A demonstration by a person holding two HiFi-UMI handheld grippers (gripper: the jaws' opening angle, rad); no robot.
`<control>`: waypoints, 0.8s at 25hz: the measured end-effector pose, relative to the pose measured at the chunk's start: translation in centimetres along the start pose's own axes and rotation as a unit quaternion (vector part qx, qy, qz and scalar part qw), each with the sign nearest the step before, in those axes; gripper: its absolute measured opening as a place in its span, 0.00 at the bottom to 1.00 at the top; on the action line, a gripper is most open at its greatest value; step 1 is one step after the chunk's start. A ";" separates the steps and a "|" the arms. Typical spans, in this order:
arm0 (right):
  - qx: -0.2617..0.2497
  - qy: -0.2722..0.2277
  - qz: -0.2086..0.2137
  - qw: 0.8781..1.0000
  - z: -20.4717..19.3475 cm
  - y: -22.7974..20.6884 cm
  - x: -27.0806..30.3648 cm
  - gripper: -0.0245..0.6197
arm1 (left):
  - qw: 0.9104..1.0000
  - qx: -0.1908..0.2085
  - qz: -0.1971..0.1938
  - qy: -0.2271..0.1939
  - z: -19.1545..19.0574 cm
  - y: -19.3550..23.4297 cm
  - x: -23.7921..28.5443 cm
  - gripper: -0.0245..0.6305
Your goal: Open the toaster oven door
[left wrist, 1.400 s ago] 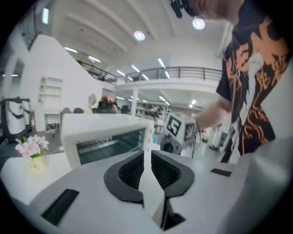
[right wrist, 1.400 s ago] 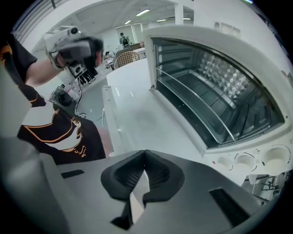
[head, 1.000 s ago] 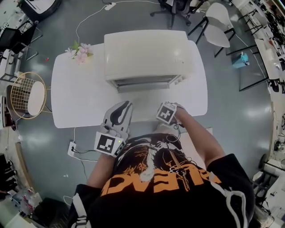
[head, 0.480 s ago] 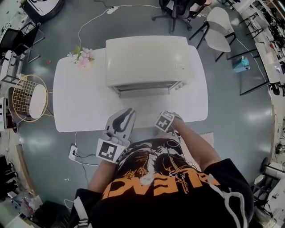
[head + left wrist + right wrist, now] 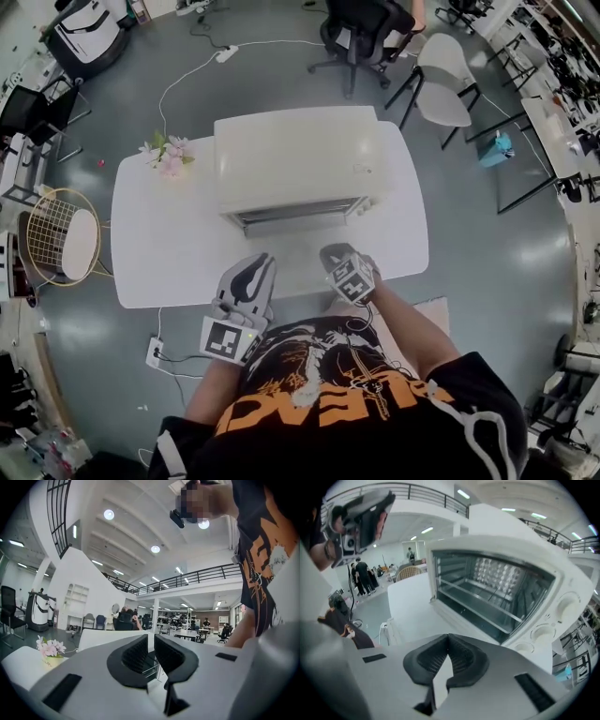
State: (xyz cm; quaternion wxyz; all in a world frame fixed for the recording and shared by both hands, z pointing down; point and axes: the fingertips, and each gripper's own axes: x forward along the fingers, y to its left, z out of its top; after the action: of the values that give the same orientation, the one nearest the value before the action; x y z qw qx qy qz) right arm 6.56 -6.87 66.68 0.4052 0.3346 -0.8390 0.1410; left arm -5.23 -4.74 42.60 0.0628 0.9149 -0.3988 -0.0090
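The toaster oven [image 5: 295,159] pretty much hogged the back middle of the table [image 5: 159,244]. The one straight way in to its front was the bare strip of tabletop between it and the left gripper [image 5: 260,259] and right gripper [image 5: 329,251], which both sat near the front edge. Left of the oven there was loads of open top, with only the flowers [image 5: 167,155] at the far corner. Right of it, just a narrow margin. An office chair [image 5: 361,28] stood behind the table, well apart.

Toaster oven [image 5: 295,159] on table [image 5: 159,244]; flowers [image 5: 167,155] at its left; chairs [image 5: 441,80] behind
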 end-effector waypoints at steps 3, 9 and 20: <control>0.023 -0.096 -0.015 0.995 4.8 -0.9 -3.4 0.06 | 1.000 0.009 0.009 0.005 0.5 -0.1 0.1 0.13; 0.018 -0.268 -0.074 0.960 15.1 -2.5 -13.1 0.06 | 0.997 -0.021 0.069 -0.012 4.5 1.7 -0.3 0.10; 0.076 -0.419 -0.062 0.903 22.3 -2.7 -25.3 0.06 | 0.998 0.017 0.013 -0.065 11.0 -1.6 0.7 0.09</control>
State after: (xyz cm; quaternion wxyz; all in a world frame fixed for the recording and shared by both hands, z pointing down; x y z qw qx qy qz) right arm 6.67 -8.89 32.87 -0.0022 0.4438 -0.8957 0.0261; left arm -4.34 -5.40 31.52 0.0216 0.9078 -0.4144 -0.0614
